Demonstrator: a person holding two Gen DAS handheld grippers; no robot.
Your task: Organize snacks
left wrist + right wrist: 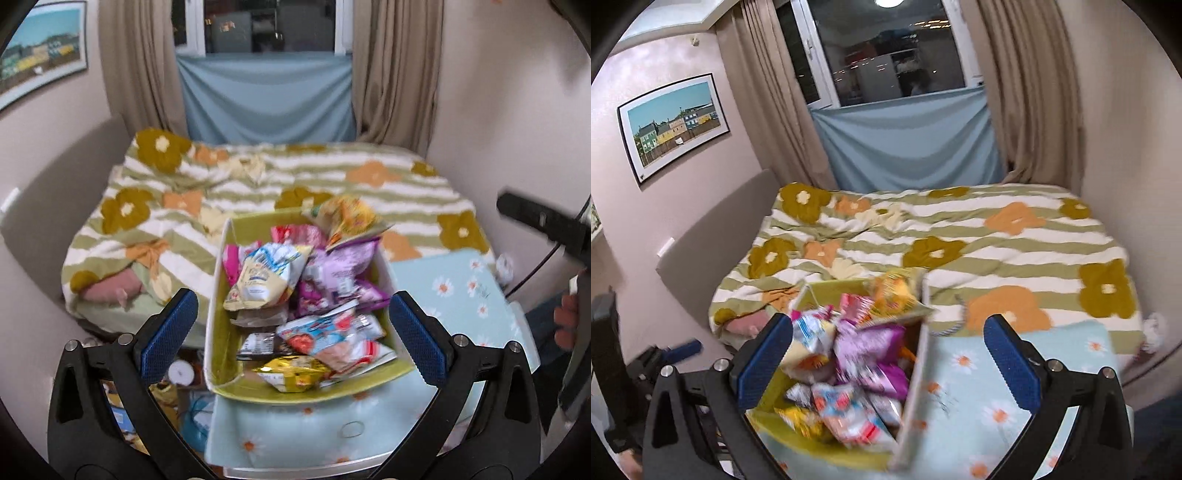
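1. Bedroom backdrop: a bed (369, 184) under a striped, flowered blanket, beige curtains (768, 110) and a dark window (886, 48) beyond.
2. Left gripper (291, 332) has its blue pads spread wide with nothing between them touching; the snack box (218, 295) shows in the gap, lower down.
3. Right gripper (888, 354) is likewise spread apart and grips nothing (its left pad overlaps the box's near corner in view only).
4. That box, white outside and yellow-green inside, sits on the counter (461, 288) with its daisy-print cloth, just beside the bed.
5. Snack packets (295, 295) fill it in a loose heap: purple, pink, yellow, gold.
6. On the left wall hangs a framed picture (674, 122).
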